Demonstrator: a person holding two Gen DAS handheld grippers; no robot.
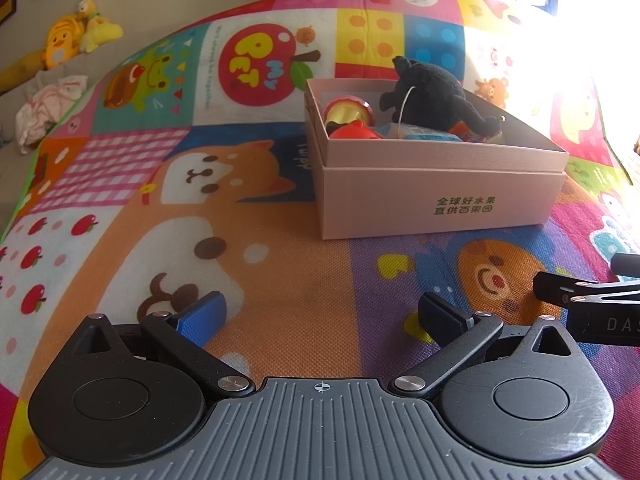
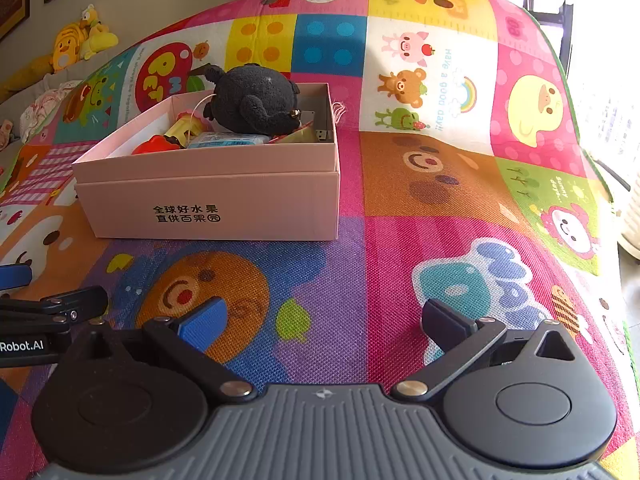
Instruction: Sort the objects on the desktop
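Observation:
A pink cardboard box (image 1: 440, 196) stands on the colourful cartoon play mat (image 1: 280, 280). It holds a black plush toy (image 1: 430, 94), a red and gold toy (image 1: 348, 114), a red item (image 1: 354, 133) and a light blue packet (image 1: 424, 133). The box (image 2: 216, 200) and plush (image 2: 252, 98) also show in the right wrist view. My left gripper (image 1: 322, 316) is open and empty, low over the mat in front of the box. My right gripper (image 2: 324, 320) is open and empty, to the right of the left one.
Yellow plush toys (image 1: 76, 34) and crumpled cloth (image 1: 48, 108) lie on a grey sofa at the far left. Framed pictures hang on the wall. A bright window is at the right. The mat's right edge (image 2: 608, 216) drops off near a white object.

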